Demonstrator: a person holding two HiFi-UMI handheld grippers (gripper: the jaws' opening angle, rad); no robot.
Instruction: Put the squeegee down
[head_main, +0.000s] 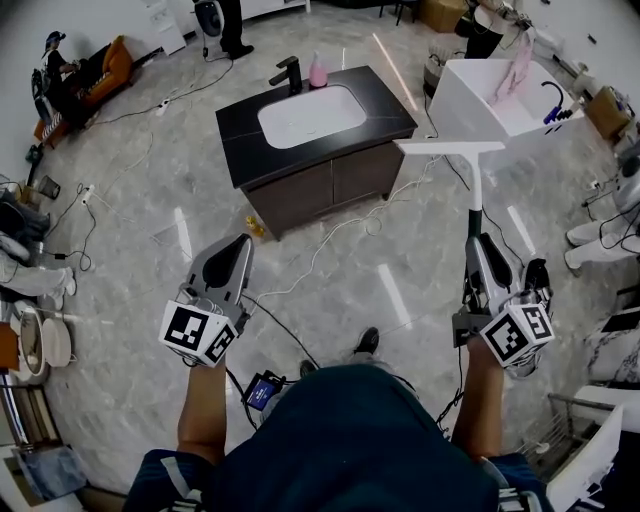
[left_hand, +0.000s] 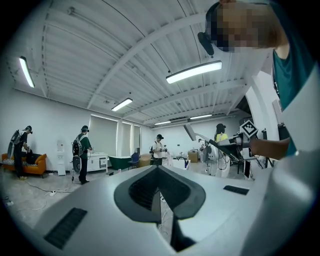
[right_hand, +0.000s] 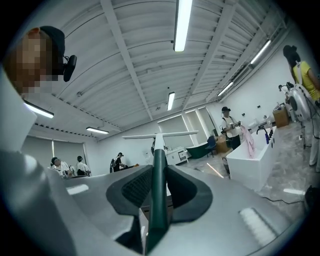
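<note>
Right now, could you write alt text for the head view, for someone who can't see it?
Seen from above, a person's right gripper clamps the dark handle of a white-bladed squeegee, held out over a pale floor. The left gripper is empty, jaws together; ahead stand a black sink cabinet and a white tub.

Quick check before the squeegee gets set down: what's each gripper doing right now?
Left gripper: shut, nothing between its jaws.
Right gripper: shut on the squeegee, gripping its dark handle.
</note>
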